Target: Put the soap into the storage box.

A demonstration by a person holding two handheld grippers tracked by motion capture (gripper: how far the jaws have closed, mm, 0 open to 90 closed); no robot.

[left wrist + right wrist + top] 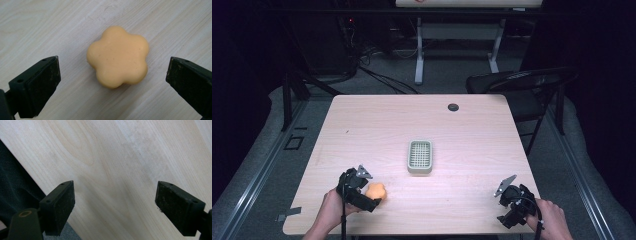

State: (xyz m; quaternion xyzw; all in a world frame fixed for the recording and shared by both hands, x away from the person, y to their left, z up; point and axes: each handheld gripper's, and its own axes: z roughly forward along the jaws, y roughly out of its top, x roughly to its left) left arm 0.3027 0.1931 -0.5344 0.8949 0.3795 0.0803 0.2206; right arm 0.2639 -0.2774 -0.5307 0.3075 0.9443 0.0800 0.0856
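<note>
An orange flower-shaped block (375, 191) lies flat on the wooden table (362, 130) near the front left. My left gripper (368, 196) is right beside it and open. In the left gripper view the block (118, 56) sits between and a little beyond the two wide-apart jaws, touching neither; the left gripper (112, 77) holds nothing. My right gripper (507, 200) rests at the front right corner, held by a hand. In the right gripper view the right gripper (115, 202) is open over bare wood close to the table's edge.
A small pale green slotted basket (420, 156) stands at the table's middle. A dark round cap (453, 107) sits at the far edge. A black folding chair (522, 85) stands behind the table's far right corner. Cables lie on the floor beyond.
</note>
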